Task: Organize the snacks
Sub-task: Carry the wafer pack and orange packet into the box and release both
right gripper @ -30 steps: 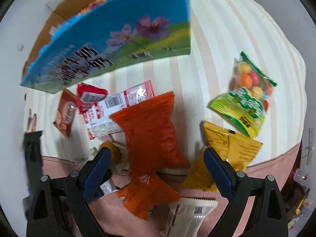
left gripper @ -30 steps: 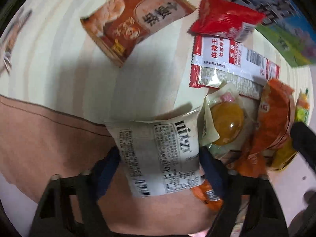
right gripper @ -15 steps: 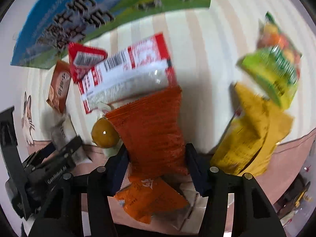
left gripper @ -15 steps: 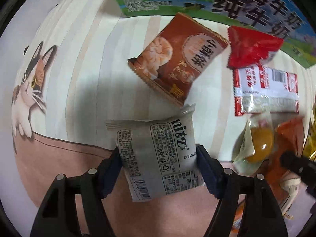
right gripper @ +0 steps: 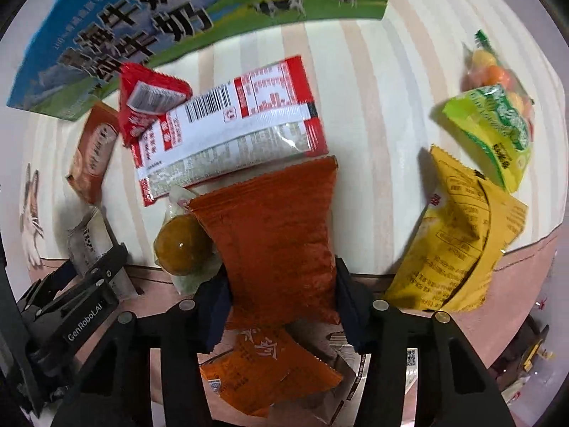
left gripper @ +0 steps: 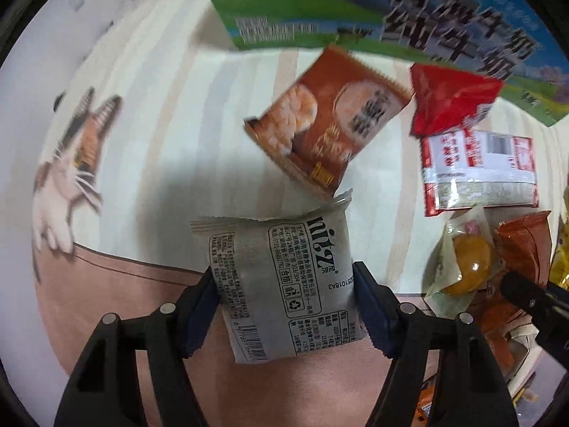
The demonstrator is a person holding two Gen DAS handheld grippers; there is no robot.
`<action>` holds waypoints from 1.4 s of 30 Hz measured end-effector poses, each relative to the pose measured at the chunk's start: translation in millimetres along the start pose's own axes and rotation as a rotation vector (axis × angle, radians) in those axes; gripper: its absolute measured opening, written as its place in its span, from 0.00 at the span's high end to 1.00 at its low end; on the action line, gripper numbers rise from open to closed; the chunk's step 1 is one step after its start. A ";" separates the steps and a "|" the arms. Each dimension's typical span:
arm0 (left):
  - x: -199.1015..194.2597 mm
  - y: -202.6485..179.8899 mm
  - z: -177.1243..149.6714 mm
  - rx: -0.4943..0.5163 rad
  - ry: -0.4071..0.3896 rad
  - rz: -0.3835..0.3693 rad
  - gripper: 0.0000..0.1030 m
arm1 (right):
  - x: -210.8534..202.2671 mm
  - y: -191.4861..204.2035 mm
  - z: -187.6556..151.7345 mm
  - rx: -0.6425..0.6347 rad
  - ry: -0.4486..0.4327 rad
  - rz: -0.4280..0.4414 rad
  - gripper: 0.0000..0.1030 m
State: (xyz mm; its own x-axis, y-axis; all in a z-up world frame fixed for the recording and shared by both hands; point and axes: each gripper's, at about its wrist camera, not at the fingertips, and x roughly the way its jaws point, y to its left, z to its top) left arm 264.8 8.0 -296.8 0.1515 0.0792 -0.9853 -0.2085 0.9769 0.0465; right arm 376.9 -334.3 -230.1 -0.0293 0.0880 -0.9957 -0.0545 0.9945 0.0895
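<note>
Left gripper: clamped on the grey packet, one blue pad on each side edge; the packet was held off the cloth with its printed back to the camera.
Right gripper: closed on the dark orange packet, pads pressed into both of its long edges.
Landmark: the milk carton box, printed blue and green with cows, stood at the far edge of the striped tablecloth.
Bright orange packet: nearest of all, under the right gripper, farthest from the box.
Wrapped egg: just left of the dark orange packet and touching it, well in front of the box.
Yellow packets: right of the dark orange packet, apart from it, on the side away from the box's left end.
Green candy bag: beyond the yellow packets, touching them, off to the right of the box.
Red-and-white packet: between the dark orange packet and the box, touching the orange one's far edge.
Small red packet: overlapped the red-and-white packet's left end, right against the box front.
Brown packet: beyond the grey packet, just short of the box; left of the small red one.
Cat print: on the cloth, far to the left of the box.
</note>
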 end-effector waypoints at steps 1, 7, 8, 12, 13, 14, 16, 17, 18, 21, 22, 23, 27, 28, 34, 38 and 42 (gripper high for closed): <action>-7.4 0.4 -1.9 0.007 -0.017 -0.003 0.32 | -5.1 1.0 -1.9 0.000 -0.012 0.009 0.48; -56.7 0.1 -11.6 0.026 -0.098 -0.057 0.32 | -45.9 -3.5 -6.6 0.010 -0.089 0.074 0.49; -67.1 -0.2 -12.5 0.033 -0.114 -0.066 0.32 | -53.6 -5.8 -6.3 0.010 -0.101 0.087 0.49; -103.7 -2.6 -9.7 0.042 -0.165 -0.112 0.32 | -88.2 -0.4 -6.8 0.008 -0.158 0.150 0.49; -115.3 -2.6 -6.9 0.043 -0.179 -0.129 0.32 | -99.0 0.5 -6.9 0.009 -0.173 0.172 0.49; -123.8 -3.9 -2.1 0.044 -0.186 -0.143 0.32 | -106.5 0.7 -6.4 0.010 -0.183 0.189 0.49; -144.5 -6.7 10.1 0.050 -0.206 -0.172 0.32 | -123.2 0.1 -3.9 0.013 -0.209 0.224 0.49; -151.7 -7.6 15.7 0.057 -0.213 -0.182 0.32 | -133.3 0.9 -0.9 0.014 -0.222 0.241 0.49; -154.7 -7.1 22.8 0.065 -0.215 -0.195 0.32 | -140.5 1.0 0.4 0.015 -0.232 0.255 0.49; -173.2 -6.7 52.9 0.068 -0.227 -0.238 0.32 | -167.7 -0.2 15.4 0.014 -0.271 0.290 0.49; -176.2 -6.6 63.6 0.068 -0.236 -0.244 0.32 | -176.0 0.5 24.2 0.007 -0.287 0.287 0.49; -181.7 -5.6 77.7 0.071 -0.248 -0.245 0.32 | -181.5 0.5 31.5 0.006 -0.297 0.281 0.49; -189.1 -3.8 126.6 0.089 -0.270 -0.209 0.32 | -196.6 5.0 74.3 0.018 -0.328 0.275 0.49; -186.7 -2.2 139.9 0.096 -0.266 -0.197 0.32 | -198.7 7.3 84.9 0.019 -0.333 0.270 0.49; -149.8 1.2 211.7 0.123 -0.149 -0.165 0.32 | -195.3 20.5 153.2 0.021 -0.302 0.247 0.49; -117.3 -2.5 235.8 0.135 -0.035 -0.181 0.32 | -174.8 29.6 190.8 0.013 -0.242 0.228 0.49; -83.5 -8.8 246.0 0.161 0.049 -0.160 0.32 | -147.8 35.1 215.0 0.010 -0.168 0.220 0.49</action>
State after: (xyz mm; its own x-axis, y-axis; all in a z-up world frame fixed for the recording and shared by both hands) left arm 491.6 41.6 -174.4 0.1227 -0.0847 -0.9888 -0.0278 0.9957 -0.0887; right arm 594.0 -300.1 -85.0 0.1268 0.3096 -0.9424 -0.0554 0.9508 0.3049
